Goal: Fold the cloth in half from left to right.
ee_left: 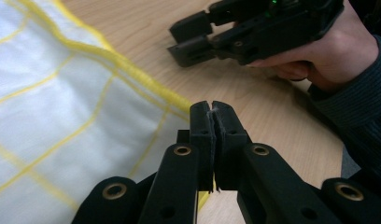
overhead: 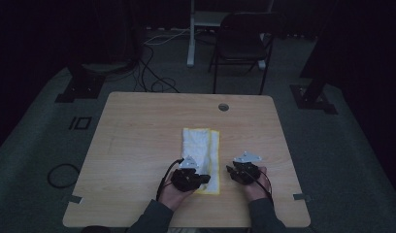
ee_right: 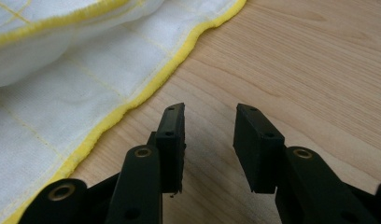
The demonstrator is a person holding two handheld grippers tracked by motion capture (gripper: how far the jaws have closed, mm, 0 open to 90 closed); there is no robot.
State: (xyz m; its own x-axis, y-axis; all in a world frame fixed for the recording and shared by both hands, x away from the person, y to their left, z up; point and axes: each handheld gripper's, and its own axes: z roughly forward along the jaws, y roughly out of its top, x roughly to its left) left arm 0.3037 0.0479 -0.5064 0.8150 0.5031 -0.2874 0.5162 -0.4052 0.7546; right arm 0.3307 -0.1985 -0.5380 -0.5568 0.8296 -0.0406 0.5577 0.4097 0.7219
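On the table (overhead: 138, 126), the cloth (overhead: 198, 145) seemingly touches the left hand-held gripper (ee_left: 212, 109).

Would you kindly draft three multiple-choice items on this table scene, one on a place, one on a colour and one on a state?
1. Where does the cloth lie on the table?
A. at the far left corner
B. near the middle, between the two grippers and beyond
C. hanging off the right edge

2. What colour is the cloth's hem?
A. yellow
B. red
C. blue

3. How do the jaws of the left gripper stand?
A. wide apart
B. pressed together
C. clamped on a cup

Answers: 1 B, the high view shows it mid-table by the left gripper, with the right gripper beside its edge. 2 A, both gripper views show a yellow border on white fabric. 3 B, the left gripper view shows the pads meeting.
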